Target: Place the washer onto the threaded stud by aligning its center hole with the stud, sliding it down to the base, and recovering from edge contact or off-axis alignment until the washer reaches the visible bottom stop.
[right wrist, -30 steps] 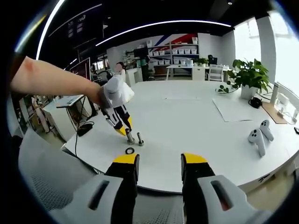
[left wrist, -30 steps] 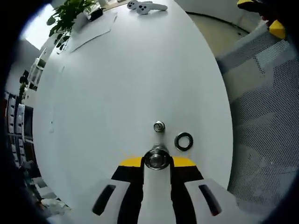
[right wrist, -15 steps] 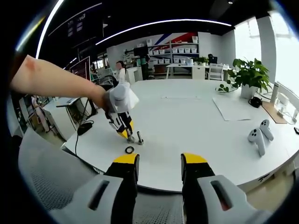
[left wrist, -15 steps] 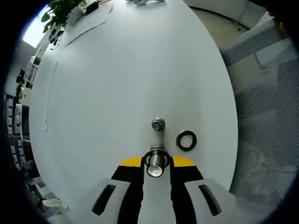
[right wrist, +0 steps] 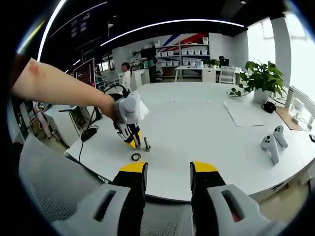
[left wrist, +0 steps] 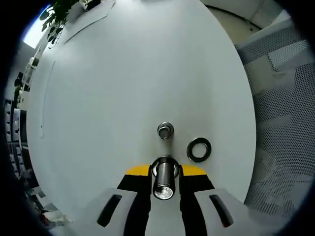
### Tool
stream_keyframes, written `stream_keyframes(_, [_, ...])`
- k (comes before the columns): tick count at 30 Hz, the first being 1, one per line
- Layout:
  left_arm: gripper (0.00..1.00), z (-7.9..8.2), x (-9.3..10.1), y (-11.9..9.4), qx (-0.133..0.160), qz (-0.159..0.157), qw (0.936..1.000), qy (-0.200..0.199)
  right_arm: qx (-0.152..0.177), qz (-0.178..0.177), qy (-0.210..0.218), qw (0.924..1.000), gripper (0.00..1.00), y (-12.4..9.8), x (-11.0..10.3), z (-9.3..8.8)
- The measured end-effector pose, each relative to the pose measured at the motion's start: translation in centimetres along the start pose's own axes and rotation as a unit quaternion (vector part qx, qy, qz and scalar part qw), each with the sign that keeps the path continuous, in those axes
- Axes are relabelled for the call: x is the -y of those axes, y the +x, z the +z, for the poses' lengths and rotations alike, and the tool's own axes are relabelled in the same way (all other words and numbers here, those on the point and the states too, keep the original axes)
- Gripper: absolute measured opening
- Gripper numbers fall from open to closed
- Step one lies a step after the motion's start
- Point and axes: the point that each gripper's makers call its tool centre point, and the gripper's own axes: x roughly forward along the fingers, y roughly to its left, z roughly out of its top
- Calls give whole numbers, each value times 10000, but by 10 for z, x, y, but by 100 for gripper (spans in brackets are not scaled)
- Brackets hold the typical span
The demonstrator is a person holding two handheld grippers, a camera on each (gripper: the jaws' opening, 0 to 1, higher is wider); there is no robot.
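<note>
Holding a metal bolt [left wrist: 164, 177] between its jaws, the left gripper [left wrist: 165, 183] is clamped on the shank low over the white table [left wrist: 123, 73], with the bolt's end face turned toward the camera. The washer [left wrist: 199, 149], a dark ring, lies flat on the table just beside the gripper's tip, on the side toward the mesh chair [left wrist: 280, 113], and touches nothing. A second bolt [left wrist: 165, 130] stands on the table just ahead of the held one. Which of the 2 is the stud for the washer cannot be told from here.

To do this step well, I judge the held bolt should be set upright and steady before the washer is fetched. The ring lies flat, so a jaw will likely need to catch its edge or tip it up. Lowering it level over the thread should keep it from cocking.

The right gripper [right wrist: 162, 172] hangs back off the table's near edge, its 2 yellow-tipped jaws apart and holding nothing. In its view the left gripper [right wrist: 129, 129], held by a bare forearm [right wrist: 59, 88], works near the table edge with the washer [right wrist: 136, 157] lying just in front.

The table is large, round-edged and glossy. 2 white game controllers [right wrist: 273, 142], a sheet of paper [right wrist: 246, 114] and a potted plant [right wrist: 263, 81] sit well apart from the work. Beyond are shelves, desks and a strip light in an open office.
</note>
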Motion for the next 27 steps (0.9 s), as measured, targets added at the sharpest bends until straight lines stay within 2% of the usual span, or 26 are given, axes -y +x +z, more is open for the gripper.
stream_keyframes(6, [20, 0, 1, 1, 62, -72, 9998, -185, -7, -4, -1, 10000, 37, 0, 0, 0])
stream_keyframes(10, [21, -3, 0, -1, 49, 34, 10000, -48, -9, -6, -3, 10000, 37, 1, 1, 0])
stream_keyframes(13, [27, -8, 4, -5, 61, 10, 9999, -124, -13, -1, -7, 10000, 37, 1, 0, 0])
stream_keyframes(16, [39, -7, 10, -13, 279, -68, 9983, -512, -19, 0, -10, 10000, 37, 1, 0, 0])
stream_keyframes(19, [39, -4, 12, -23, 595, -66, 9965, -577, -5, -1, -8, 10000, 37, 1, 0, 0])
stream_keyframes(22, [39, -8, 16, -30, 727, -58, 9946, -739, 5, 2, -8, 10000, 37, 1, 0, 1])
stream_keyframes(24, [39, -13, 20, -35, 758, -29, 9919, -1017, 6, 2, -7, 10000, 37, 1, 0, 0])
stream_keyframes(26, [39, -10, 22, -42, 1056, 40, 9882, -1110, 19, -1, -5, 10000, 37, 1, 0, 1])
stream_keyframes(27, [39, -11, 25, -45, 1174, 27, 9847, -1287, 26, -2, -4, 10000, 37, 1, 0, 1])
